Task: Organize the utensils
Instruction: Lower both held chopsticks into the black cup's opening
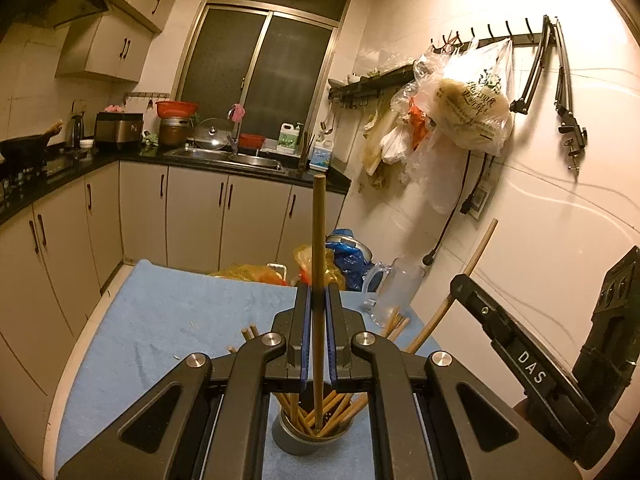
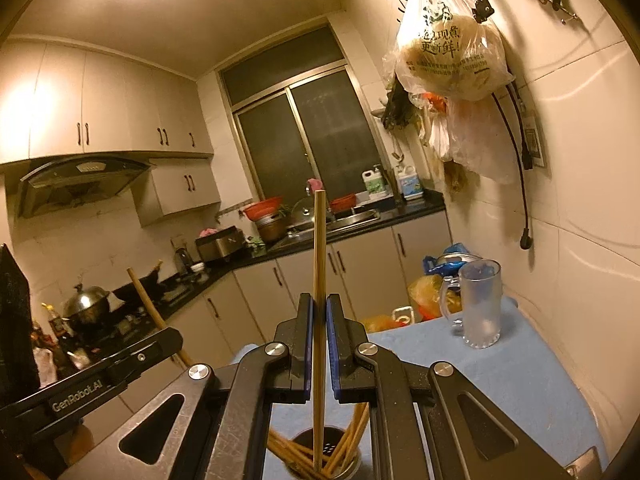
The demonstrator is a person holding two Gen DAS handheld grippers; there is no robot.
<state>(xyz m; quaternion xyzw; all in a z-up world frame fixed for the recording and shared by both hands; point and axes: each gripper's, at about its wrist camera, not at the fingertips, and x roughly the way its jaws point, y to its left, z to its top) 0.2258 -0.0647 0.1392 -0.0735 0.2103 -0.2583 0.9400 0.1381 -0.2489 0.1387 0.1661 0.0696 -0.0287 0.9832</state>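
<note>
The left gripper (image 1: 318, 300) is clamped on 1 upright chopstick (image 1: 319, 240) above a metal holder (image 1: 310, 434) full of chopsticks on the blue-covered table (image 1: 168, 312), with the right gripper (image 1: 520, 356) alongside holding another chopstick (image 1: 466, 276).

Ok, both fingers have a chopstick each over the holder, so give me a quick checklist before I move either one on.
1. Left gripper shut on its chopstick: ok.
2. Right gripper shut on its chopstick: ok.
3. Both sticks upright between the pads: ok.
4. Lower ends at the holder among the other chopsticks: ok; whether they are clear of them: cannot tell.
5. Glass mug upright on the blue cloth, apart from the holder: ok.
6. Grippers clear of each other: ok.
</note>
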